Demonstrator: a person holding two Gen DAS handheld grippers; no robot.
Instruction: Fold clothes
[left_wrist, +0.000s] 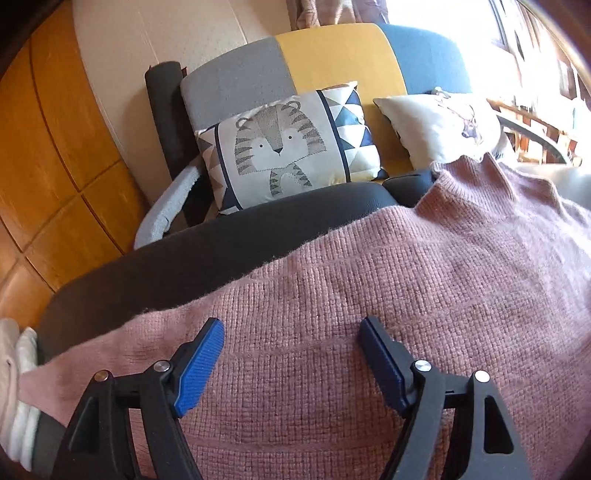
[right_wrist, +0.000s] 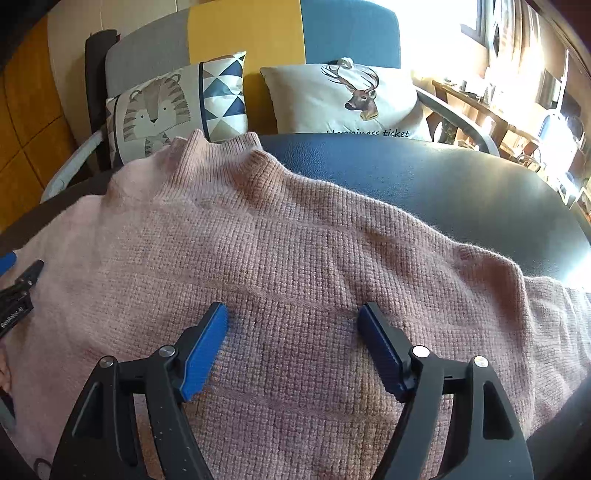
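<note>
So far nothing is folded: your pink knit sweater (right_wrist: 295, 258) lies flat on the black tabletop (right_wrist: 461, 192), collar at 11 o'clock. Left tongs (left_wrist: 291, 332) and right tongs (right_wrist: 293, 317) hover wide apart, holding nothing.

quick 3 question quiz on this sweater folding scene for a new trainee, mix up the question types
1. True or false: the left tongs are clamped on the pink sweater.
2. Multiple choice: the sweater's collar points toward A) the cushions, B) the camera, C) the floor.
3. Fill in: the cushion behind the dark table on the window side shows a ____.

Key
1. False: both tongs, the right too, stand open above the knit with nothing between the pads.
2. A: toward the tiger cushion.
3. Deer.
</note>
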